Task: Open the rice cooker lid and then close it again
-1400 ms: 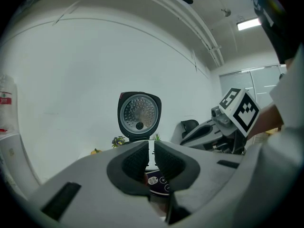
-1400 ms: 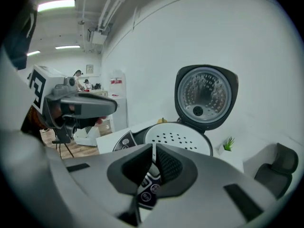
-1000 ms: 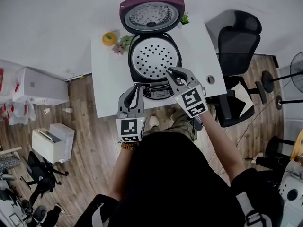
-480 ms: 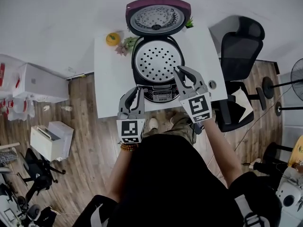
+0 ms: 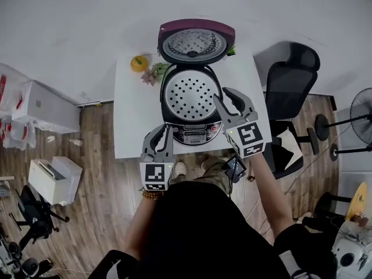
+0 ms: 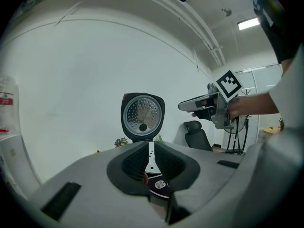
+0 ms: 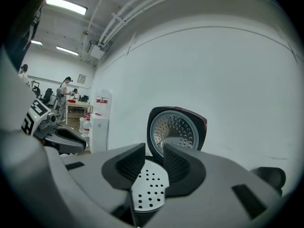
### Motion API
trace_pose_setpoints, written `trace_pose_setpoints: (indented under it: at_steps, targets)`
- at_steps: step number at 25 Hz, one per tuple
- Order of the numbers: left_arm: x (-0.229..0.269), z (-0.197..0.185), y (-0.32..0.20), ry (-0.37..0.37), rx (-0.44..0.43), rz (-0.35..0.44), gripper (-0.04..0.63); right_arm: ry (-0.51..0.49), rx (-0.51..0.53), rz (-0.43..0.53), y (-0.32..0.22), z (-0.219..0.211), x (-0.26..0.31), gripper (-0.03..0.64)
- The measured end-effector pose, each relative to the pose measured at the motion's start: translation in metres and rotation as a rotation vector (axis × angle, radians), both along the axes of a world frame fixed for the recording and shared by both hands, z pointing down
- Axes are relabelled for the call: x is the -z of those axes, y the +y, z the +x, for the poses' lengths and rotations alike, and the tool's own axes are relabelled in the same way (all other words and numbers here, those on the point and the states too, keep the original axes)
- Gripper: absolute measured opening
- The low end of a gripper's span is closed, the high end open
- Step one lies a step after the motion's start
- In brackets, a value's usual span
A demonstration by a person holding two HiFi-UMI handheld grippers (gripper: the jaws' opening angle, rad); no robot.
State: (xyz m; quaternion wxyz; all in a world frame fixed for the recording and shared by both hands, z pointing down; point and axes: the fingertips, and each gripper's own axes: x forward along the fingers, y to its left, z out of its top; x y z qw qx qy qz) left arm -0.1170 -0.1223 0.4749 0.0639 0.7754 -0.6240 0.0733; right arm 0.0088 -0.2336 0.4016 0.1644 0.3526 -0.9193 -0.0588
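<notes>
Person in dark top is standing at a white table [image 5: 131, 118], holding both grippers over its near edge. Rice cooker [image 5: 192, 121] is sitting mid-table with its lid [image 5: 196, 43] standing open at the back and a perforated tray [image 5: 190, 90] showing inside. Right gripper [image 5: 222, 95] is hovering over the cooker's right rim; its jaws have just been opening and are standing apart with nothing between them. Left gripper [image 5: 164, 130] is pointing at the cooker's front left, jaws looking close together. Orange fruit [image 5: 138, 63] and small plant [image 5: 153, 72] are lying by the back left. Black office chair [image 5: 289, 80] is standing to the right.
</notes>
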Motion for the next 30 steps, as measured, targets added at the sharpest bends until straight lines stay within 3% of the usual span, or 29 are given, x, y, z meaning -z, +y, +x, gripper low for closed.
trace_pose_setpoints:
  at_steps: [4,10,20,30]
  targets:
    - [0.003,-0.002,-0.002,-0.006,0.004,0.005,0.034,0.022,0.001,0.011,-0.014,0.000,0.009,0.117]
    - [0.005,-0.007,-0.005,0.010,0.019,0.009,0.034,-0.019,-0.003,-0.057,-0.037,-0.001,0.022,0.117]
    - [0.011,-0.013,-0.006,0.014,0.039,0.026,0.034,-0.049,0.001,-0.011,-0.085,0.000,0.071,0.117]
    - [0.013,-0.021,-0.006,0.015,0.063,0.034,0.034,0.066,0.048,0.087,-0.125,-0.014,0.096,0.117]
